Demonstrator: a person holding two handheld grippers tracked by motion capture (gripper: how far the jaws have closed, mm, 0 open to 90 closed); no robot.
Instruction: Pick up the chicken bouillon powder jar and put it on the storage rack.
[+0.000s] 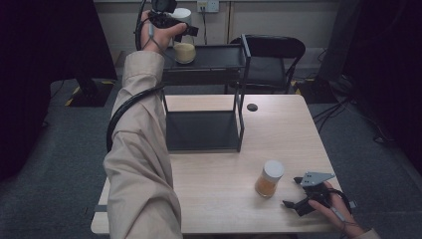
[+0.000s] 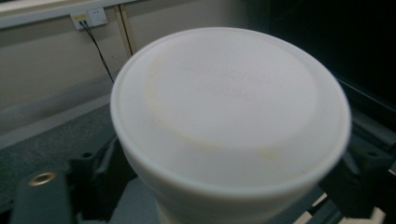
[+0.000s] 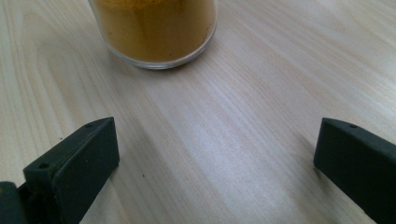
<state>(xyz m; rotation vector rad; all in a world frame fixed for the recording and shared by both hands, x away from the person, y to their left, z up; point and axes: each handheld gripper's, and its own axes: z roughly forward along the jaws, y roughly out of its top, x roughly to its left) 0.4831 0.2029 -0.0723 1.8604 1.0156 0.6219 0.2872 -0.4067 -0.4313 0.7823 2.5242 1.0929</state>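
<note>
Left gripper (image 1: 171, 22) at a white-lidded jar (image 1: 184, 42) on the top shelf of a black rack (image 1: 243, 84); right gripper (image 1: 298, 199) idle on the table (image 1: 224, 199).

Left gripper raised at far left, jaws parted on either side of the jar's white lid (image 2: 229, 107), whether touching it not discernible; jar of pale yellow grains upright at the left end of the top shelf. Right gripper low at near right, jaws spread wide over bare wood, nothing between them. Second jar (image 1: 269, 178) of orange powder, white-capped, upright just left of the right gripper, apart from its jaws. Small dark disc (image 1: 252, 107) on the table, right of the rack.
</note>
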